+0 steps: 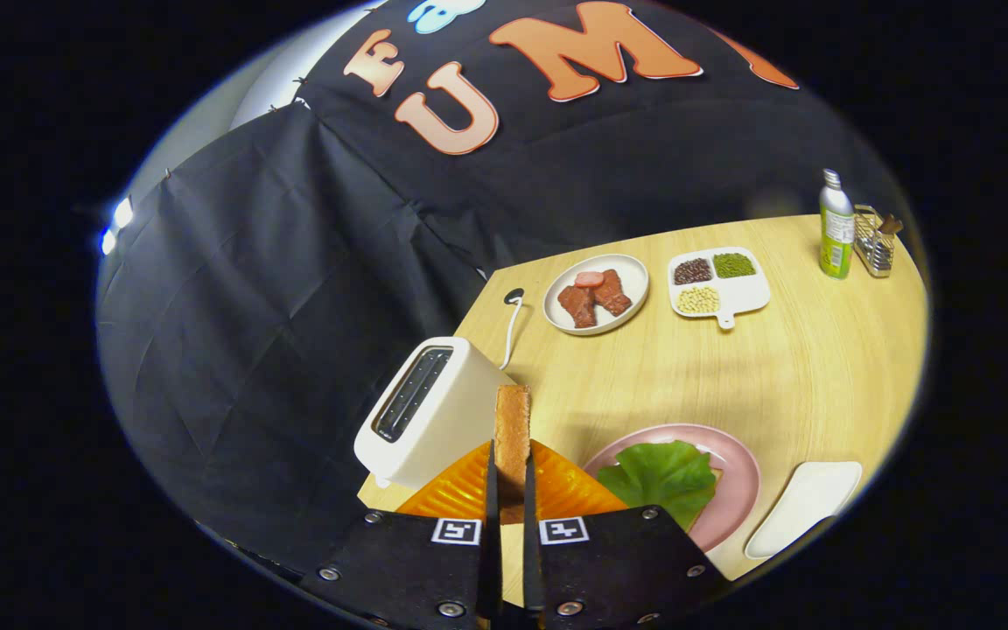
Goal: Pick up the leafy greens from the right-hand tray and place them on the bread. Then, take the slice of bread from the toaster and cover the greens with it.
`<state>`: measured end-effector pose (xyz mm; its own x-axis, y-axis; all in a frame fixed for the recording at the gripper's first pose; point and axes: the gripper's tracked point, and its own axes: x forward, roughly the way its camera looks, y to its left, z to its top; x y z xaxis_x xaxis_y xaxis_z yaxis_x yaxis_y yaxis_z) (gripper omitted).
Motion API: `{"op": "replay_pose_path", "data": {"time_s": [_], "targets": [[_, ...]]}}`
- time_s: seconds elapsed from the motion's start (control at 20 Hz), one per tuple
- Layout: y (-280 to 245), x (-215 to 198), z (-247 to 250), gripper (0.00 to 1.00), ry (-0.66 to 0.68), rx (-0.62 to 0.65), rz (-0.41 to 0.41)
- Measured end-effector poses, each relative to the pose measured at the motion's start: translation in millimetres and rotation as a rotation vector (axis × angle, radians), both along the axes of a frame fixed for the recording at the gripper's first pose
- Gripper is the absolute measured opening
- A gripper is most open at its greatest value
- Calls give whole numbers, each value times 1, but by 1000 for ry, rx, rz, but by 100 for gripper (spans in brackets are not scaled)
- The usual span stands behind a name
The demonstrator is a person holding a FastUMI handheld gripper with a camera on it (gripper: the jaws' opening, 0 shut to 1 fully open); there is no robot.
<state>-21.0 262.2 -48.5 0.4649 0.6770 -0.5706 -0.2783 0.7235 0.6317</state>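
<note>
My gripper (509,477) is shut on a slice of bread (513,429), held upright and edge-on between the two fingers, lifted above the table. The white toaster (430,411) stands just left of the fingers, its slot dark. To the right of the fingers sits a pink plate (736,477) with the leafy greens (663,477) lying on a bread slice whose edge barely shows under them. A white tray (806,507) lies right of the plate.
A white plate of meat pieces (596,295) and a divided white dish of beans (717,282) sit at the far side. A green bottle (836,226) and a wire holder (873,241) stand at the far right. The toaster's cord (511,328) runs back.
</note>
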Motion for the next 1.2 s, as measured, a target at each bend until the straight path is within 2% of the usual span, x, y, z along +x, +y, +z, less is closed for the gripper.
{"op": "replay_pose_path", "data": {"time_s": [0.3, 0.6, 0.95, 1.0, 1.2], "targets": [[-30, -16, -32, 10, 43, 28, -31], [-40, -30, -75, 10, 142, 45, -43], [-73, -29, -118, 10, 199, -11, -129], [-74, -28, -122, 11, 200, -23, -134], [-85, -24, -131, 28, 150, -101, -150]]}}
